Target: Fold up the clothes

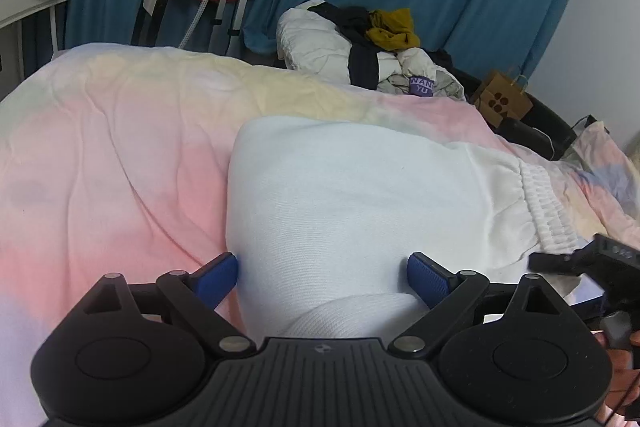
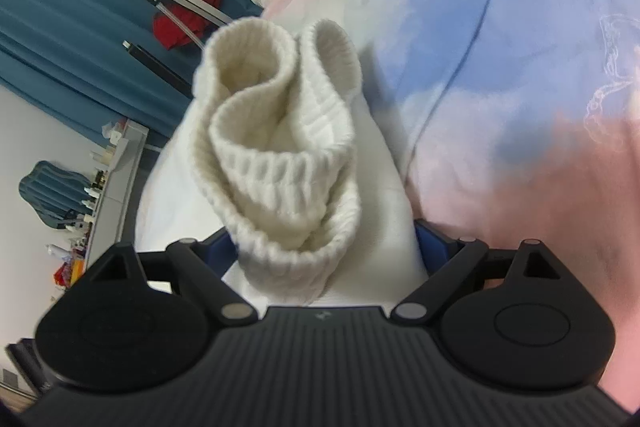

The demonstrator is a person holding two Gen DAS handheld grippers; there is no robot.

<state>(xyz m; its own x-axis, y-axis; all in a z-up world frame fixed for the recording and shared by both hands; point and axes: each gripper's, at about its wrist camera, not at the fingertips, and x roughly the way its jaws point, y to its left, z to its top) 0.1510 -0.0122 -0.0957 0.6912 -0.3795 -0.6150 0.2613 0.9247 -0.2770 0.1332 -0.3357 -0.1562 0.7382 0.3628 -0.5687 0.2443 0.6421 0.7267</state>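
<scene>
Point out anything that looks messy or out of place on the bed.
A heap of unfolded clothes sits at the far edge of the bed, white, black and mustard pieces tangled together. The white pants lie bunched between the left tool pads, and their ribbed cuffs stick up crumpled in the right tool.

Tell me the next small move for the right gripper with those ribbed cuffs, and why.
Probably lower the right gripper and lay the ribbed cuffs onto the white pants, toward the elastic waistband. The cuffs stand bunched between its fingers, above the pastel bedsheet, so the fold looks unfinished. The left gripper sits wide open around the white fabric, so it is not clamping that end.
</scene>
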